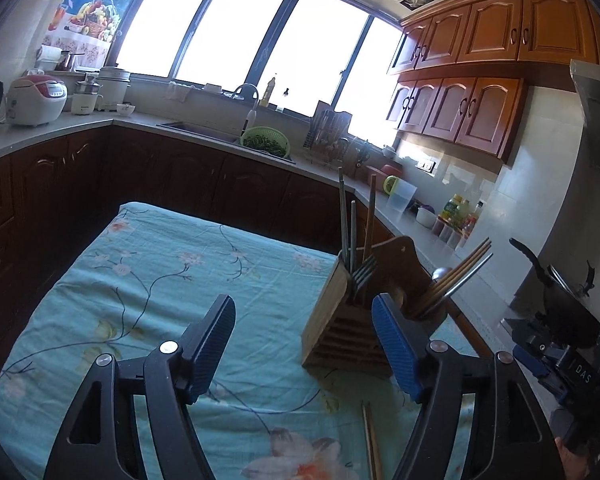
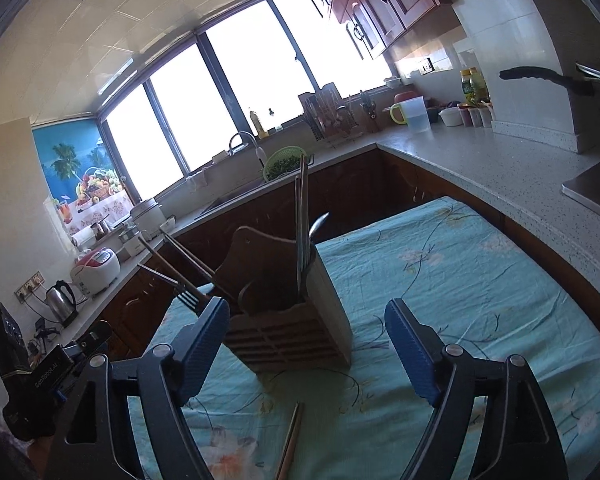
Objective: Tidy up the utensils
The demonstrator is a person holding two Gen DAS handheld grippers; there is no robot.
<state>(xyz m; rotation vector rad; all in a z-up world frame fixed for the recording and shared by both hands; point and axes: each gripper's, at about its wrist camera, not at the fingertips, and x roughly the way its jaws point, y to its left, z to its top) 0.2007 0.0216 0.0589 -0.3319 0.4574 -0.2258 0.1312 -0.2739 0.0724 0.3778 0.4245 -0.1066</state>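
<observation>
A wooden utensil holder (image 1: pixel 340 328) stands on the teal floral cloth (image 1: pixel 160 280); it also shows in the right wrist view (image 2: pixel 296 332). It holds chopsticks (image 1: pixel 370 220), forks (image 1: pixel 364 270) and a spoon (image 2: pixel 318 224). A pair of wooden chopsticks (image 1: pixel 370 440) lies loose on the cloth in front of the holder, also seen in the right wrist view (image 2: pixel 290 440). My left gripper (image 1: pixel 304 340) is open and empty, above the cloth just left of the holder. My right gripper (image 2: pixel 306 344) is open and empty, with the holder between and beyond its fingers.
Grey countertops (image 2: pixel 500 168) run around the table, with a sink and green colander (image 1: pixel 266 142), dish rack (image 1: pixel 328 132), rice cooker (image 1: pixel 36 100), kettle (image 2: pixel 62 300), plastic jug (image 2: pixel 414 114) and bottles (image 2: pixel 474 84). Wooden cabinets (image 1: pixel 460 108) hang at the right.
</observation>
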